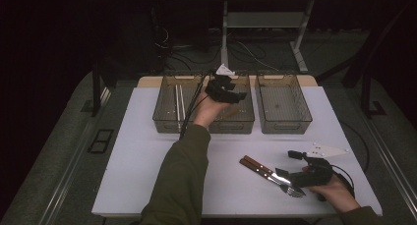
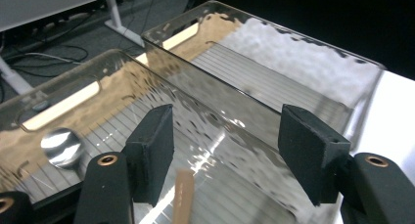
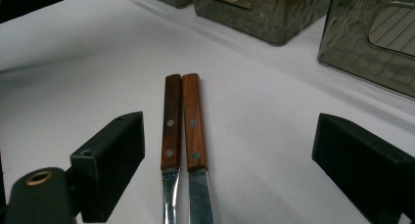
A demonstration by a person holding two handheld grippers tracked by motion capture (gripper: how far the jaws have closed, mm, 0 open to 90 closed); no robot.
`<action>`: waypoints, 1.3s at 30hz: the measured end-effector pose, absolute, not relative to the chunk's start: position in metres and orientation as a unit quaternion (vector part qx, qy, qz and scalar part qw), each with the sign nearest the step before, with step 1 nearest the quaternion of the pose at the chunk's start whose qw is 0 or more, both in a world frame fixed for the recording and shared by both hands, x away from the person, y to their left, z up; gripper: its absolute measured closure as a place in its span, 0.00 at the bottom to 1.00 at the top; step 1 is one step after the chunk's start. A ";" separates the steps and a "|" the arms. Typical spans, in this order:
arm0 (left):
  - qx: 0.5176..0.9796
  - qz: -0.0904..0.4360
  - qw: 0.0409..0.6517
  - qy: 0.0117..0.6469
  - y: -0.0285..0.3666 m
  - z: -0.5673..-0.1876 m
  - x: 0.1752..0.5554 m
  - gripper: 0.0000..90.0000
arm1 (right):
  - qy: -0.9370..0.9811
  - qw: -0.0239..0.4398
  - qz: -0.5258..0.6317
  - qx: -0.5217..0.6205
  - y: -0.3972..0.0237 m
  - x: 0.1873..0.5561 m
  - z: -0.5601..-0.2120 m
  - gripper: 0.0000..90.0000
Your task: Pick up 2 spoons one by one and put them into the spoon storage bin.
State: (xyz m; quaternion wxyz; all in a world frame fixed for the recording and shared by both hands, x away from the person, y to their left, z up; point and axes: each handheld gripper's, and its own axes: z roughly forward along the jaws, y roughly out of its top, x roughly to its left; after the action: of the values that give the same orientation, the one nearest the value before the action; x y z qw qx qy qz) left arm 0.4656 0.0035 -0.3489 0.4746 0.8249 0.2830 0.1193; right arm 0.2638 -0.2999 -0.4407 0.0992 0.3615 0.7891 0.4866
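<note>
While L arm (image 1: 182, 171) reaches over middle bin (image 1: 246, 123), L tongs (image 1: 227, 91) released, R tongs (image 1: 290, 173) released, prob. straddling forks (image 3: 183, 121).

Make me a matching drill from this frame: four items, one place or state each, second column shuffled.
Items:
1. left gripper
2. right gripper
3. wooden-handled cutlery pair
4. spoon

Places or states:
A. lying side by side on the white table
B. in the middle bin, bowl near the end wall with the handle slot
C. jaws open over the middle bin, nothing gripped
D. jaws open, low over the table at the cutlery

Pairs: 1-C, 2-D, 3-A, 4-B
</note>
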 end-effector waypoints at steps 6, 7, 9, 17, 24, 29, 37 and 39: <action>0.817 0.104 0.495 0.275 0.019 -0.349 0.443 0.38 | 0.791 0.101 0.484 0.360 -0.299 0.264 -0.441 0.13; 0.819 0.102 0.496 0.272 0.020 -0.350 0.439 0.37 | 0.791 0.101 0.483 0.361 -0.299 0.264 -0.441 0.13; 0.820 0.102 0.496 0.268 0.024 -0.351 0.431 0.36 | 0.791 0.101 0.482 0.363 -0.300 0.264 -0.441 0.13; 0.819 0.092 0.505 0.256 0.042 -0.361 0.399 0.33 | 0.789 0.102 0.481 0.369 -0.301 0.265 -0.442 0.13; 0.821 0.093 0.505 0.250 0.061 -0.372 0.371 0.32 | 0.789 0.103 0.480 0.370 -0.301 0.265 -0.442 0.13; 0.821 0.095 0.503 0.253 0.076 -0.382 0.351 0.30 | 0.788 0.104 0.480 0.371 -0.302 0.266 -0.442 0.13; 0.827 0.105 0.488 0.260 0.104 -0.402 0.317 0.19 | 0.788 0.107 0.480 0.370 -0.302 0.266 -0.441 0.13; 0.825 0.105 0.489 0.263 0.110 -0.405 0.310 0.18 | 0.789 0.107 0.479 0.369 -0.302 0.265 -0.441 0.13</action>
State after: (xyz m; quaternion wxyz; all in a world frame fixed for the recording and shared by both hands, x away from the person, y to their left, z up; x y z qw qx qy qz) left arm 0.3105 0.1102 -0.4047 0.4887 0.8252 0.2628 0.1053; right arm 0.2653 -0.3015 -0.4415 0.1073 0.3689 0.7892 0.4792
